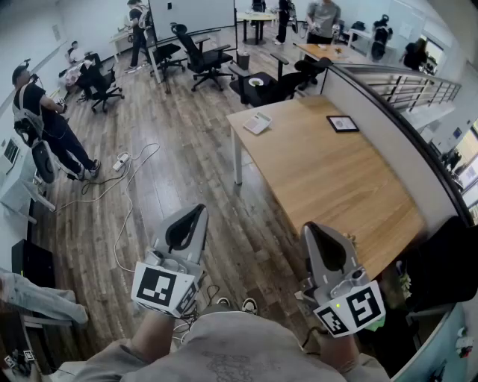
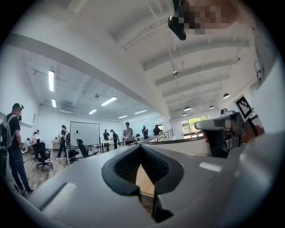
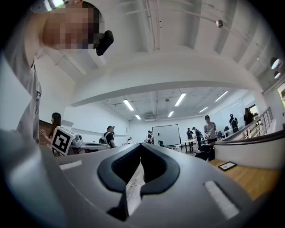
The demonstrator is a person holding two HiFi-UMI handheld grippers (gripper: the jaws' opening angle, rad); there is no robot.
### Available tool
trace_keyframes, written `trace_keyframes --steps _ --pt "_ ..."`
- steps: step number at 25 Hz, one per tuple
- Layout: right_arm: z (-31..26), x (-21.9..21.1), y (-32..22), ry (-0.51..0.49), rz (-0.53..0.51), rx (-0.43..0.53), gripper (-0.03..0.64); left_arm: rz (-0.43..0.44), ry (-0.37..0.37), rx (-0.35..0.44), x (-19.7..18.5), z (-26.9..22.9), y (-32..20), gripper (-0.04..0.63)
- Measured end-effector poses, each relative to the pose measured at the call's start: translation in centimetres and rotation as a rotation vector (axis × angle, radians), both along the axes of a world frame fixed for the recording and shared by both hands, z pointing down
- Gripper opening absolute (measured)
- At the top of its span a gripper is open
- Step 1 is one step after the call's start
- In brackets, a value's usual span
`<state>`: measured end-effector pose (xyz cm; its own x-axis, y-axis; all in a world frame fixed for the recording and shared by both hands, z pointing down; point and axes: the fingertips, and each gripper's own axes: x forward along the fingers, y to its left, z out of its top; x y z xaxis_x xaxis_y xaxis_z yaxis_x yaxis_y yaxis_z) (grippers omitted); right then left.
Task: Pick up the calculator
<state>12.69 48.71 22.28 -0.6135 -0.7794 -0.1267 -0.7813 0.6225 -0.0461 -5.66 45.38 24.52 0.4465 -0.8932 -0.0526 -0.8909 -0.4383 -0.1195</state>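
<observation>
- At 7 o'clock of head view: left gripper (image 1: 196, 216), held level over the wood-plank floor (image 1: 187, 149). Clenched, jaws tip to tip in left gripper view, nothing between them.
- At 5 o'clock of head view: right gripper (image 1: 311, 230), just beside the near end of the wooden table (image 1: 336, 194), nose a touch raised. Clenched as well, jaws together in right gripper view, empty.
- At the hand end of each: marker cube, left (image 1: 160, 287) and right (image 1: 351, 310).
- At 12 o'clock of frame centre: calculator (image 1: 258, 123), pale, lying flat at the table's far left corner. Well apart from both grippers, at 1 o'clock from the left one and 11 o'clock from the right one. Untouched.
- At 3 o'clock of the calculator, same tabletop, apart from it: black-framed tablet (image 1: 343, 124), flat.
- Along the table's right long edge: grey partition (image 1: 388, 130), with metal railing (image 1: 414, 86) beyond at 2 o'clock.
- Past the table at 12 o'clock: black office chairs (image 1: 203, 56), whiteboard (image 1: 190, 13), several people standing at far desks.
- At 9 o'clock on the floor: white power strip (image 1: 121, 160) with loose cable trailing toward the left gripper.
- At 9 to 10 o'clock: person in dark clothes (image 1: 45, 123), standing.
- At 6 o'clock, between the grippers: wearer's shoes (image 1: 250, 304).
</observation>
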Motion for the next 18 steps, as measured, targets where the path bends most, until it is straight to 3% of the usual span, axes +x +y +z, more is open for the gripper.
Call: trace_keyframes --steps 15,17,18 --pt "0.3 1.6 -1.5 -0.078 0.001 0.002 0.012 -0.033 -0.010 -0.014 0.5 0.3 -0.6 0.000" --pt "0.0 1.7 -1.8 -0.108 -0.001 0.009 0.043 -0.036 -0.012 -0.017 0.4 0.4 -0.8 0.002" --pt "-0.1 1.6 -2.0 -0.113 -0.003 0.012 0.125 -0.038 -0.012 -0.017 0.3 0.3 -0.9 0.002"
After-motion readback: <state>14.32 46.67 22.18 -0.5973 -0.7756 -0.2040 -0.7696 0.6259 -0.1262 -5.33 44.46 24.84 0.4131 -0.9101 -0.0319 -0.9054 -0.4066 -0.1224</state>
